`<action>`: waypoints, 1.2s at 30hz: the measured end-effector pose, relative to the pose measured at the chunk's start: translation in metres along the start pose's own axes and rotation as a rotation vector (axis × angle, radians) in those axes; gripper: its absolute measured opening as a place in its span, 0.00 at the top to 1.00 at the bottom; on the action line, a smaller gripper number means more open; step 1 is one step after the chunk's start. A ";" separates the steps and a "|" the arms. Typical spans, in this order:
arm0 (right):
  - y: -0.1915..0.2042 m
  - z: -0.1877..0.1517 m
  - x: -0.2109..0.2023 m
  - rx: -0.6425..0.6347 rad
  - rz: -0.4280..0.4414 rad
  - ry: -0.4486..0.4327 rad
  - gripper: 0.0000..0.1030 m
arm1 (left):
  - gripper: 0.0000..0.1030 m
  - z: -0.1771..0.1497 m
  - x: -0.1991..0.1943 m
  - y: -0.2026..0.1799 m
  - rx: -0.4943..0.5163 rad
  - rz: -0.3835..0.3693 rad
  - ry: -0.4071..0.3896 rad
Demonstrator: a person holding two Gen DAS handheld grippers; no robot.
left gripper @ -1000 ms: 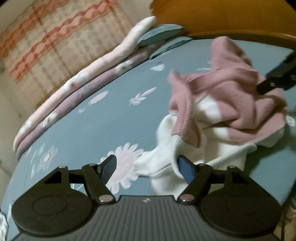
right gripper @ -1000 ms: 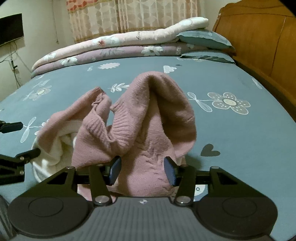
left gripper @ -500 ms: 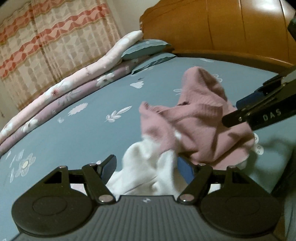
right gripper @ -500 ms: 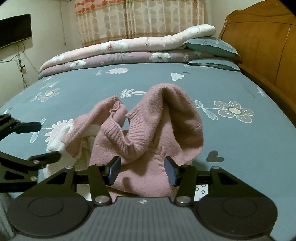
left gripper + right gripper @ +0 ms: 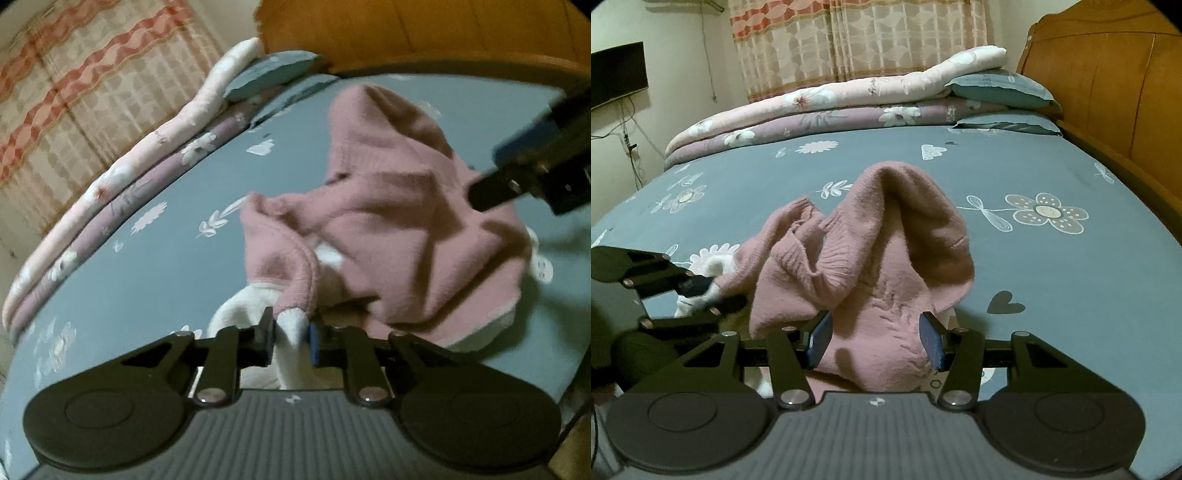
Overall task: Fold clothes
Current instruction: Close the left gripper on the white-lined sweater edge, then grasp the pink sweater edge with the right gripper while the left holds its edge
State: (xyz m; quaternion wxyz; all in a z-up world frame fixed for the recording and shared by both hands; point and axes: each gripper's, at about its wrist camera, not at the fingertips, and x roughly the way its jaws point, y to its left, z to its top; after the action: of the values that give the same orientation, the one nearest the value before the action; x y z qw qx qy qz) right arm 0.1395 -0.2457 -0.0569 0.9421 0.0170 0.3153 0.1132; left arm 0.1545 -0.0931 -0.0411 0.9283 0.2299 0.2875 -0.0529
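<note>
A pink and white knitted sweater [image 5: 886,258] lies crumpled in a heap on the blue flowered bed sheet [image 5: 1052,280]. In the left wrist view the sweater [image 5: 399,229] fills the middle, and my left gripper [image 5: 291,338] is shut on its white edge near the camera. From the right wrist view, my left gripper [image 5: 701,291] shows at the left side of the heap, pinching white fabric. My right gripper [image 5: 875,338] is open, its blue pads either side of the pink near edge, not closed on it. In the left wrist view the right gripper [image 5: 517,173] hovers at the heap's right.
Folded quilts [image 5: 820,107] and blue pillows [image 5: 1001,92] are stacked along the far side of the bed. A wooden headboard [image 5: 1108,85] stands on the right. A curtain [image 5: 857,40] and a wall-mounted screen [image 5: 617,77] lie behind. Bare sheet surrounds the sweater.
My left gripper has closed on the white edge of the sweater; it stood open half a second ago. The right gripper has stayed open at the pink edge.
</note>
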 end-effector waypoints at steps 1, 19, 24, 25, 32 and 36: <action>-0.002 -0.001 0.000 0.001 0.000 -0.001 0.45 | 0.87 0.000 0.000 0.002 -0.005 0.008 0.003; -0.080 0.049 0.066 -0.055 0.207 0.027 0.45 | 0.86 -0.039 -0.004 0.071 -0.209 0.047 0.089; -0.081 0.048 0.107 -0.053 0.316 0.120 0.69 | 0.86 -0.041 -0.001 0.077 -0.227 0.019 0.087; -0.076 0.047 0.109 -0.062 0.316 0.129 0.88 | 0.86 -0.041 -0.001 0.077 -0.226 0.015 0.086; -0.053 0.063 0.069 -0.206 0.124 0.052 0.90 | 0.86 -0.025 -0.002 0.083 -0.171 0.017 0.048; -0.056 0.083 0.042 -0.256 0.063 0.015 0.91 | 0.86 -0.012 -0.007 0.091 -0.138 0.027 0.011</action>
State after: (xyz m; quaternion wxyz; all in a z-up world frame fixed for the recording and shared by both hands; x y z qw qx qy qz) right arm 0.2334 -0.2874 -0.0212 0.9301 -0.0941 0.3047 0.1821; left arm 0.1634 -0.0074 -0.0095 0.9409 0.1695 0.2925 -0.0192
